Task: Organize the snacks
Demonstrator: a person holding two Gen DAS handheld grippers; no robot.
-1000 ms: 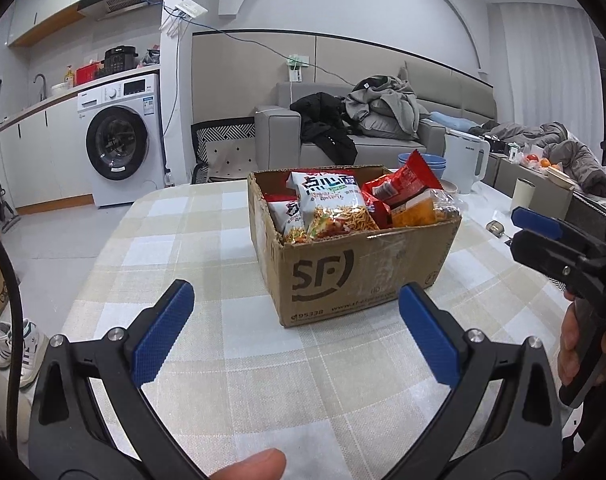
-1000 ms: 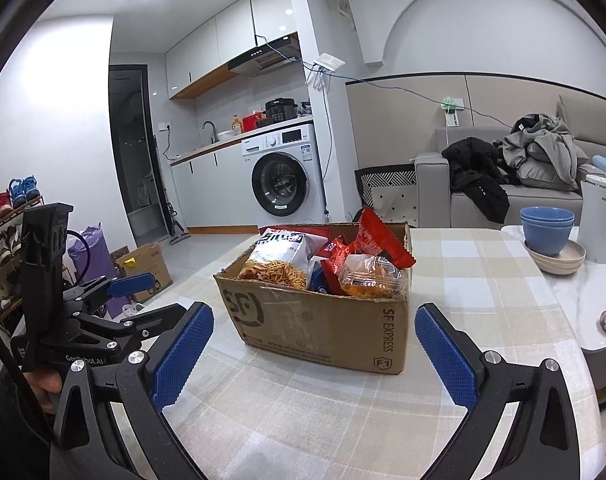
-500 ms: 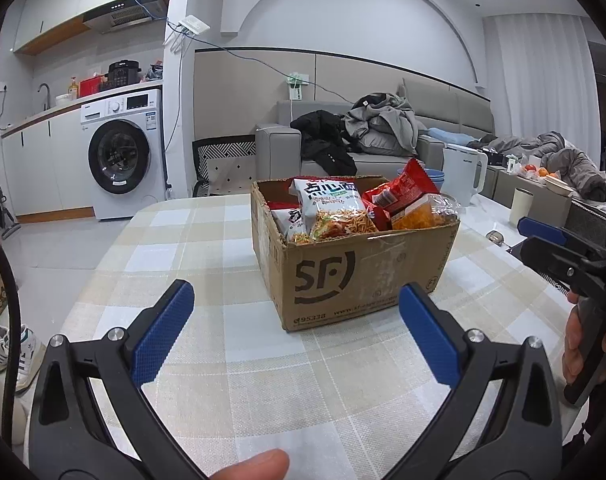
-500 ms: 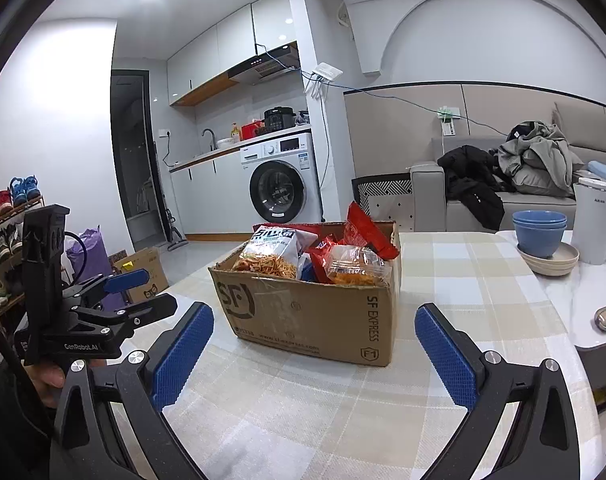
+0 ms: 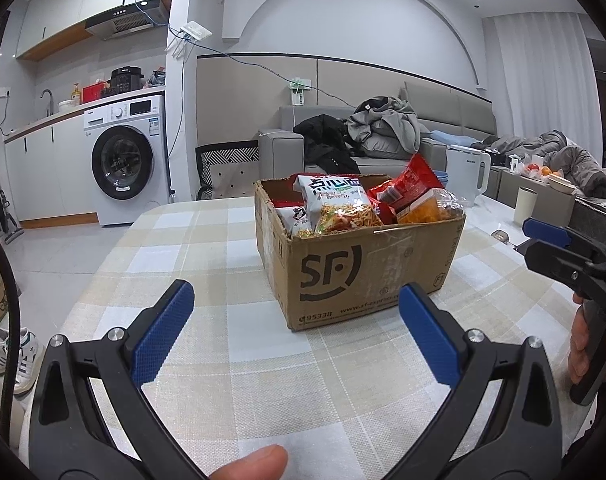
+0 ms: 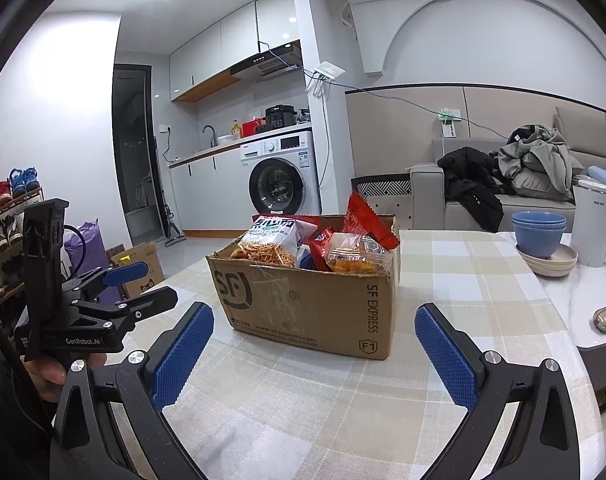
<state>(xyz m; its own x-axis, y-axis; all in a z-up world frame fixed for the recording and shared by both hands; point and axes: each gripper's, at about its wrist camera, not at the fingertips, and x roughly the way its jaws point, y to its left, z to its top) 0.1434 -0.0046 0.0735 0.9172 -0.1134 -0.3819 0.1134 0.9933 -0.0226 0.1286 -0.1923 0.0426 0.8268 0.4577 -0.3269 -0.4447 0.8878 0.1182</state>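
Observation:
An open cardboard box [image 5: 363,268] marked SF stands on the checked table, filled with snack bags. Among them are a white noodle-snack bag [image 5: 337,204], a red bag [image 5: 413,182] sticking up, and a clear bag of orange snacks [image 5: 427,208]. My left gripper [image 5: 295,296] hovers open just short of the box's near corner, with nothing between its blue pads. My right gripper [image 6: 314,312] is also open and empty, facing the box [image 6: 315,304] from the other side. Each gripper shows in the other's view: the right gripper [image 5: 539,242] and the left gripper [image 6: 157,282].
Blue bowls [image 6: 539,228] on a plate and a white kettle [image 6: 597,228] stand at the table's far right, with a small round object [image 6: 604,318] nearer. A cup [image 5: 525,206] sits behind the box. The checked tablecloth [image 6: 343,400] lies bare in front.
Both grippers have sunk slightly and levelled, so the box is seen more from the side. The jaws stay open and the box has not moved.

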